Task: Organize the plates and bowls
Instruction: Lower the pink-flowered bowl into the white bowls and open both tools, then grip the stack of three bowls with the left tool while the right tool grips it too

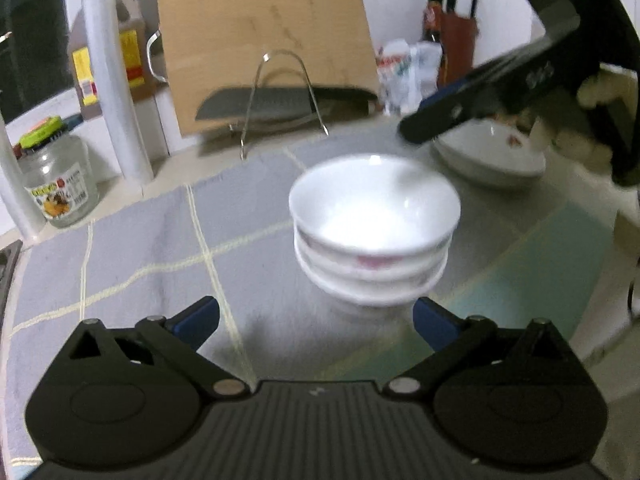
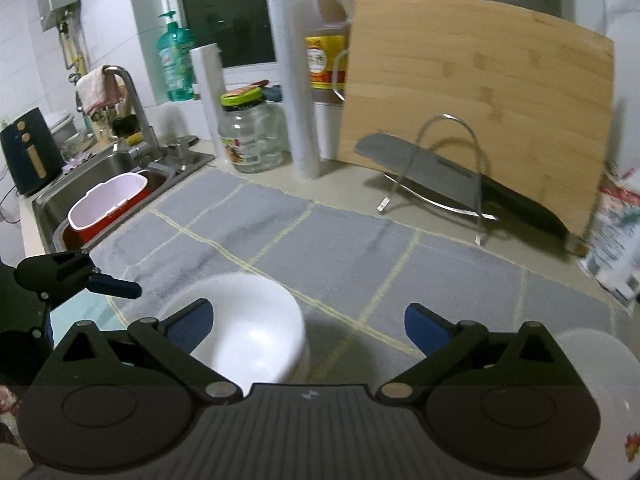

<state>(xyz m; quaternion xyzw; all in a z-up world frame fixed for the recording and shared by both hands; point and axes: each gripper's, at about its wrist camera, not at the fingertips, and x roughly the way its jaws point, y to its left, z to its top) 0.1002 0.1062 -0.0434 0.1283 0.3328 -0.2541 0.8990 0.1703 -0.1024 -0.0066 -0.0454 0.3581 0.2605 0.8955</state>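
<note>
A stack of bowls stands near the middle of the surface, on a grey checked mat; at least three white bowls are nested, the lower ones with a faint pink pattern on the side. The stack looks like glazed china: stiff, smooth, likely slippery and breakable, and heavier as a stack than any one bowl. The rim of the top bowl is probably the best place to take hold, one finger inside and one outside, or the whole stack low down if it is to go together.

The left gripper sits just short of the stack, jaws wide and empty, the blue pads on either side of its foot. The right gripper also has its jaws wide and holds nothing; it hovers over the mat with the stack under its left finger.

Toward the right edge of the surface lie shallow white plates, flower-marked. Behind, at the back edge, a wire rack holds a cleaver before a wooden cutting board.
</note>
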